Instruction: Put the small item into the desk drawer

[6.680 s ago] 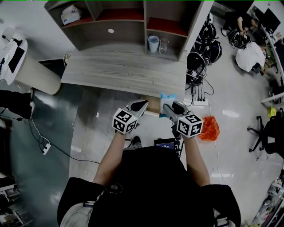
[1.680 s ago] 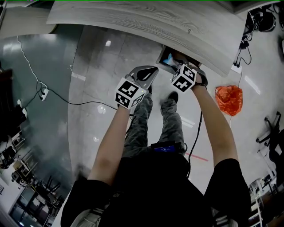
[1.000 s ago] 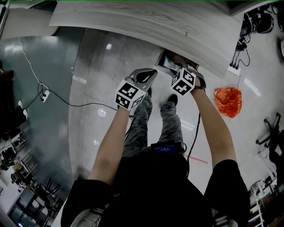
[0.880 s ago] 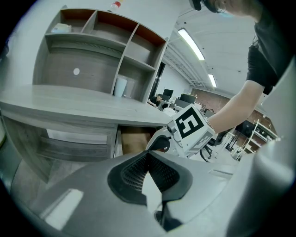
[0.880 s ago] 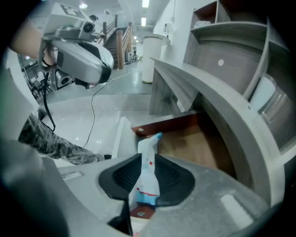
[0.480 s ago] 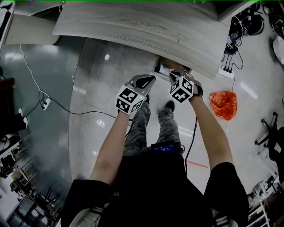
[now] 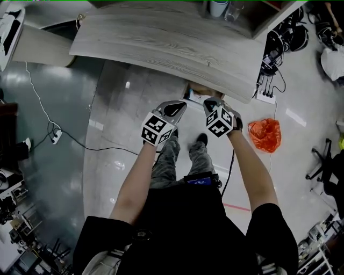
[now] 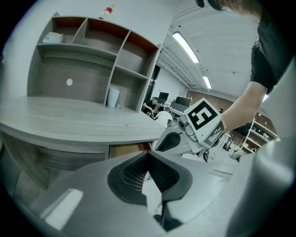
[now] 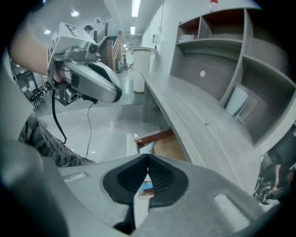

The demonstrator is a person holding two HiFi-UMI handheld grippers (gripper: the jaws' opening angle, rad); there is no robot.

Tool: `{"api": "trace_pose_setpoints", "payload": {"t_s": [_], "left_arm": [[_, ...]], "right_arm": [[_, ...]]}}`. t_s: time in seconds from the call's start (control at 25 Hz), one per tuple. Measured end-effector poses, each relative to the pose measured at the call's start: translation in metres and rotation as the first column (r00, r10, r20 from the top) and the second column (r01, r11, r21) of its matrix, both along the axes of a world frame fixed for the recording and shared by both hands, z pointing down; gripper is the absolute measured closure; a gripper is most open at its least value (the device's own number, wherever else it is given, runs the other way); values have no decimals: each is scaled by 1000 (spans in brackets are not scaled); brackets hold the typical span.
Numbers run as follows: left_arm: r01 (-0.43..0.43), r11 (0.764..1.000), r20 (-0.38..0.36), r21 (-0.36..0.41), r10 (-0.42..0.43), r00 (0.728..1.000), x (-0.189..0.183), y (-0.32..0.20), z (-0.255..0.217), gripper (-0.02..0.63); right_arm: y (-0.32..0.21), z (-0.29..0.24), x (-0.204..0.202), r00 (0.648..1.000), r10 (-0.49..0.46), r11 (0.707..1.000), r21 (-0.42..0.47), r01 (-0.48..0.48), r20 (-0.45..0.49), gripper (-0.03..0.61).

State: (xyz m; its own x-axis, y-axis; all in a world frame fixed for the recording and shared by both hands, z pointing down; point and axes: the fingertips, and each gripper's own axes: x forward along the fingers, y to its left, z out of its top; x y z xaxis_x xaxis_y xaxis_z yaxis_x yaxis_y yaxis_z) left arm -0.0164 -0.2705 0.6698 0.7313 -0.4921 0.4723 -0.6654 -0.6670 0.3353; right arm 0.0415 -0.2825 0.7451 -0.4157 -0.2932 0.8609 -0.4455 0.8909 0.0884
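The desk drawer [image 7: 194, 95] stands pulled out under the wooden desk's [image 7: 161, 37] front edge. In the right gripper view a small light-blue item [image 9: 146, 148] lies inside the drawer [image 9: 167, 147], partly hidden by my jaws. My right gripper [image 7: 209, 102] [image 9: 148, 158] hangs above the drawer. Its jaws have just been closing and are shut with nothing between them. My left gripper [image 7: 178, 106] [image 8: 148, 155] is beside it to the left, shut and empty. The left gripper view shows the right gripper [image 8: 172, 140] in front of the drawer [image 8: 129, 149].
An orange bag [image 7: 265, 134] lies on the floor to the right, near a power strip [image 7: 263, 95] with cables. Cups [image 7: 219, 7] stand in the shelf unit on the desk. A cable [image 7: 70, 139] runs over the floor at left. My legs are below the grippers.
The blue item, earlier held in the right gripper, now lies in the drawer. Both grippers have risen away from the drawer, and the desk and its shelves have come further into view.
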Motion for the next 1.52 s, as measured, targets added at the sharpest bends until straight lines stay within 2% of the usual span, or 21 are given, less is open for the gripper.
{"api": "trace_pose_setpoints", "payload": {"t_s": [0.56, 0.92, 1.12, 1.52], "left_arm": [[-33, 999, -24, 41, 34, 999, 15, -5, -39, 614], [-46, 997, -30, 64, 48, 998, 21, -4, -59, 614], [-47, 996, -30, 73, 49, 998, 21, 0, -71, 614], [-46, 994, -38, 100, 50, 998, 18, 2, -91, 614]], "right_arm": [[8, -66, 16, 982, 159, 987, 19, -162, 106, 575], [9, -106, 30, 938, 277, 957, 26, -288, 209, 575], [12, -130, 38, 902, 341, 934, 13, -357, 265, 575], [11, -165, 53, 842, 405, 897, 24, -442, 356, 577]]}}
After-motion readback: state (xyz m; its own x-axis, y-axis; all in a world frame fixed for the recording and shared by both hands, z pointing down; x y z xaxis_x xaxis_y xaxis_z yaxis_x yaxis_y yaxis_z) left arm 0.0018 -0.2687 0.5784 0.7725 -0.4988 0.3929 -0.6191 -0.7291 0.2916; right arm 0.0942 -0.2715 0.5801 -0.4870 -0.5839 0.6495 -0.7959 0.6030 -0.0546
